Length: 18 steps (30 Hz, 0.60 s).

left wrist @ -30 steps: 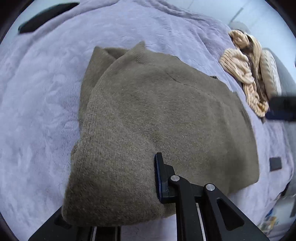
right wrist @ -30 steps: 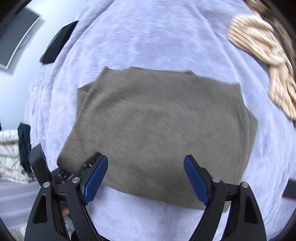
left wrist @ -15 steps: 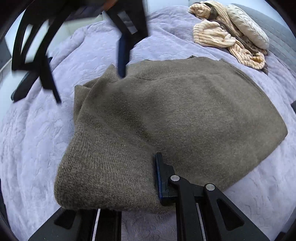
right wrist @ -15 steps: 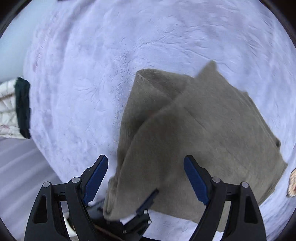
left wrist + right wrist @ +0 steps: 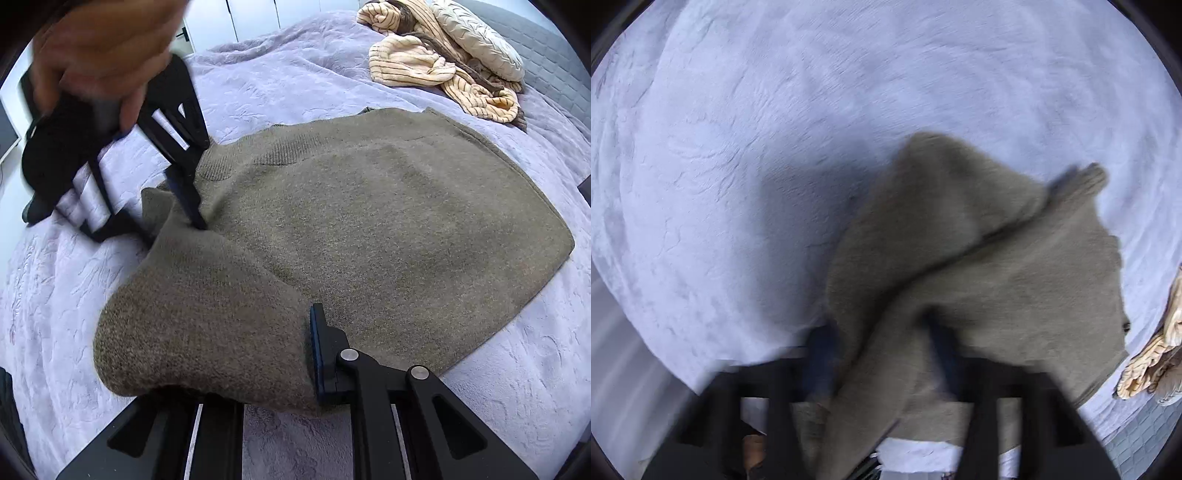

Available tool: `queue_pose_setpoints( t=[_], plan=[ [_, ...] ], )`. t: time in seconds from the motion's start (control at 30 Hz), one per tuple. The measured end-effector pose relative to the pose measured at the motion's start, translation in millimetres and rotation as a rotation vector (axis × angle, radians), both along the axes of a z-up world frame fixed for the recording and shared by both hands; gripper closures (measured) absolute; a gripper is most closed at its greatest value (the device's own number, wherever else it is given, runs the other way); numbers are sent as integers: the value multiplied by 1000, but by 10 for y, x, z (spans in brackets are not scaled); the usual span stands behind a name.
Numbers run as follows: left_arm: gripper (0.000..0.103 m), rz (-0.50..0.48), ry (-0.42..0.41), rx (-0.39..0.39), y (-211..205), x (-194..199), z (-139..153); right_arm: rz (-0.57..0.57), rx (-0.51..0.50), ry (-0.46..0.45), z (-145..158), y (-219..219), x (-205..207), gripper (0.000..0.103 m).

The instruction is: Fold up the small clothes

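An olive-brown knit sweater (image 5: 369, 229) lies on a lilac bedspread (image 5: 295, 74). My left gripper (image 5: 258, 369) is shut on the sweater's near edge; the cloth drapes over its left finger. My right gripper (image 5: 184, 214), held by a hand, reaches down onto the sweater's far left corner. In the right wrist view the sweater (image 5: 997, 277) lies between the blurred blue pads (image 5: 820, 354) of the right gripper (image 5: 882, 354), whose jaws stand partly closed around a fold. I cannot tell whether they grip it.
A cream striped blanket (image 5: 436, 70) and a quilted pillow (image 5: 480, 37) lie at the far right of the bed. The blanket also shows in the right wrist view (image 5: 1152, 362). A dark object (image 5: 33, 210) lies at the bed's left edge.
The right gripper has come down onto the sweater's far left corner and its jaws have narrowed around the cloth. The left gripper still holds the near edge.
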State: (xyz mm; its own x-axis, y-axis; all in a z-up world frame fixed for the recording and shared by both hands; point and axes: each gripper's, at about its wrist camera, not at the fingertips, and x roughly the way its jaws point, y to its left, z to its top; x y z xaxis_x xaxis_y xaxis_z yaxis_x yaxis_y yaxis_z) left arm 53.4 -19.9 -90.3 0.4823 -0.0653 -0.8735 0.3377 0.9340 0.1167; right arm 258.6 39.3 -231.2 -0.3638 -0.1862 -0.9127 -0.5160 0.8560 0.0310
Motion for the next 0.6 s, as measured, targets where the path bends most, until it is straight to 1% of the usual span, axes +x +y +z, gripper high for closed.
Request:
queue_pose_setpoints(
  t=[0.07,0.17,0.3,0.37,0.5,0.6],
  plan=[
    [88,9,9,-37,22,30,21,-82,98,-10,142,-219,43,89],
    [88,16,25,-106,60,63,87,-187,216,-51,367,-620,45,89],
    [88,-25,-6,-138,-38,58,327,-291,372,-100,676,-1093,-8,90],
    [88,-66,-34,-145,-170,53,487,-345,454,-133,865,-1363,-66,90],
    [88,-154,-79,-155,-573,77,773,-417,556,-203,1195,-1868,-32,90],
    [88,-217,-101,-151,-940,105,908,-483,635,-259,1472,-2438,-54,90]
  ],
)
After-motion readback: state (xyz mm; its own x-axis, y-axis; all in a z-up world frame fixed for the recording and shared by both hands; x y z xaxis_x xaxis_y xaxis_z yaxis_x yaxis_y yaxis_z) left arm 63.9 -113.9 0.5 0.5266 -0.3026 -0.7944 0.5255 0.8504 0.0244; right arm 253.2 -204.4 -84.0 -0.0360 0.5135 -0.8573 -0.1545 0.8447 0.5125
